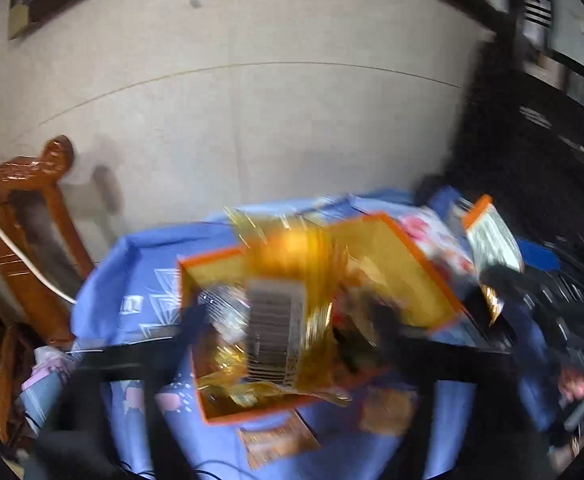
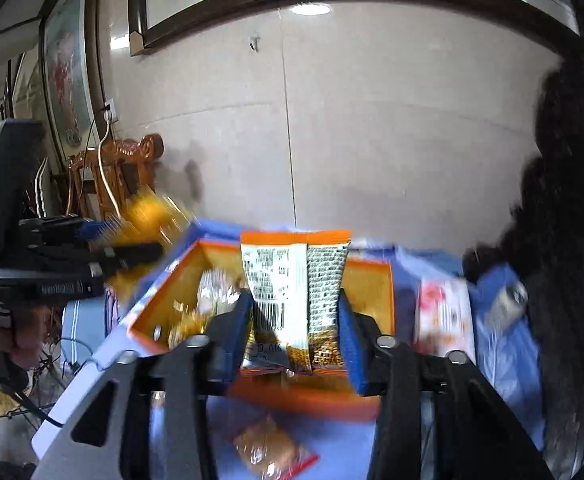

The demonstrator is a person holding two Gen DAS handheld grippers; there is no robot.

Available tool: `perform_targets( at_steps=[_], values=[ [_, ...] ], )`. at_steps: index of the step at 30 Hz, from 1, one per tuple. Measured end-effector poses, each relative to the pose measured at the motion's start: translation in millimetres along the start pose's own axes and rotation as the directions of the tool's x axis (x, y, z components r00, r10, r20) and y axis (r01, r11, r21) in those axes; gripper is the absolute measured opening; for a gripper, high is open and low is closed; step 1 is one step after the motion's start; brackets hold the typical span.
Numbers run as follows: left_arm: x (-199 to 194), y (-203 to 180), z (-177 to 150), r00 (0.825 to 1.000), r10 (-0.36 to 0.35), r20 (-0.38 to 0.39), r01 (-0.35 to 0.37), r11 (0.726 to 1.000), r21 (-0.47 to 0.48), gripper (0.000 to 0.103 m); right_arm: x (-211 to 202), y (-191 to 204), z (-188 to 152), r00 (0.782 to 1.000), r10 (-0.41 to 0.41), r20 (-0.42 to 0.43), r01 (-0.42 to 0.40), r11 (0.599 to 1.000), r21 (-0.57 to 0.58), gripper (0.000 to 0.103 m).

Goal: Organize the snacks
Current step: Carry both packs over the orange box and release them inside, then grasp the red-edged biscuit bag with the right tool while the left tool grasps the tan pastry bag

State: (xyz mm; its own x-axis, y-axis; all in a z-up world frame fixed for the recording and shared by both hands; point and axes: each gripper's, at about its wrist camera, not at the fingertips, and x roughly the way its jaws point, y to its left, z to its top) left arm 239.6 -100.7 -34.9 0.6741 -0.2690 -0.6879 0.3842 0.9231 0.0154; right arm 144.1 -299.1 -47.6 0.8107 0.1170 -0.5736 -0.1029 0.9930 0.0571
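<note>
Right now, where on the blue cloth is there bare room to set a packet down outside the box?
Bare blue cloth lies left of the orange box, toward the wooden chair. A smaller strip sits in front of the box, beside the loose orange packet. The box itself is crowded with packets, and its right side is taken by the white-and-red packet.

Right tool (image 2: 296,320) open, white-orange snack packet (image 2: 288,292) between fingers above orange box (image 2: 372,292); blue cloth (image 2: 508,360) beneath.

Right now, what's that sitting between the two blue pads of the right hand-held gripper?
A snack packet with an orange top edge and a barcode on its back, above the orange box. The right wrist view shows it; whether the blue pads press it is unclear.
</note>
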Motion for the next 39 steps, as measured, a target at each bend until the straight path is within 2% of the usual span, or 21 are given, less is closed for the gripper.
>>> perform_targets(
  at_steps=[1,2,4,6,9,10,14,15,19,21,25,29,34,39],
  values=[
    [1.6,3.2,6.6,1.000,0.025,0.013,-0.025,0.999,-0.023,0.099,0.7,1.1,7.8,0.999,-0.030,0.018,0.030,1.000,0.000,0.083],
    [0.9,6.7,10.5,1.000,0.014,0.027,-0.013,0.999,-0.042,0.099,-2.7,2.6,11.6,0.998,-0.046,0.050,0.046,0.999,0.000,0.087],
    [-2.7,12.3,6.8,0.999,-0.008,0.046,0.011,0.998,-0.054,0.099,-9.8,6.9,7.5,0.997,-0.011,0.076,0.012,1.000,-0.012,0.092],
    [-2.8,15.4,-11.7,0.999,-0.004,0.033,0.006,0.999,-0.053,0.099,-9.3,7.9,-6.1,0.999,0.005,0.038,-0.004,1.000,-0.016,0.095],
    [-0.8,19.4,-48.0,0.999,-0.001,-0.037,-0.002,0.998,-0.060,0.099,-2.0,8.7,-42.5,0.992,0.033,-0.119,-0.034,0.999,-0.007,0.095],
    [-0.2,20.9,-60.0,0.998,0.001,-0.058,-0.004,0.998,-0.066,0.099,1.3,9.5,-60.2,0.982,0.034,-0.183,-0.035,0.999,-0.004,0.095],
    [0.7,25.5,-108.1,0.991,0.009,-0.132,-0.020,0.997,-0.080,0.099,8.9,18.4,-110.2,0.946,0.032,-0.323,-0.037,0.999,-0.010,0.097],
    [0.9,26.3,-121.4,0.988,0.005,-0.153,-0.017,0.997,-0.081,0.099,10.4,21.4,-120.2,0.940,0.018,-0.341,-0.029,0.999,-0.027,0.099],
    [-0.4,23.1,-156.7,0.979,0.005,-0.202,-0.010,1.000,-0.024,0.099,20.6,41.9,-144.2,0.927,-0.016,-0.375,-0.046,0.987,-0.155,0.099],
    [-1.3,22.3,-168.5,0.976,0.014,-0.218,-0.012,1.000,0.010,0.099,26.3,47.7,-153.3,0.923,-0.016,-0.385,-0.072,0.974,-0.214,0.099],
    [-1.2,26.0,-179.9,0.974,0.031,-0.224,-0.025,0.999,0.032,0.099,56.2,56.2,-164.5,0.895,-0.021,-0.445,-0.127,0.945,-0.300,0.099],
    [6.6,33.6,-186.7,0.970,0.032,-0.240,-0.031,0.999,0.009,0.099,88.8,59.7,-172.2,0.866,0.008,-0.501,-0.185,0.934,-0.305,0.099],
    [23.6,40.7,-194.8,0.957,0.033,-0.289,-0.040,0.999,-0.018,0.099,114.0,57.9,-176.3,0.858,0.021,-0.514,-0.203,0.932,-0.300,0.099],
    [34.7,41.0,-198.6,0.951,0.039,-0.306,-0.043,0.999,-0.006,0.099,137.3,48.7,-194.6,0.811,0.030,-0.584,-0.220,0.941,-0.257,0.099]
  ],
)
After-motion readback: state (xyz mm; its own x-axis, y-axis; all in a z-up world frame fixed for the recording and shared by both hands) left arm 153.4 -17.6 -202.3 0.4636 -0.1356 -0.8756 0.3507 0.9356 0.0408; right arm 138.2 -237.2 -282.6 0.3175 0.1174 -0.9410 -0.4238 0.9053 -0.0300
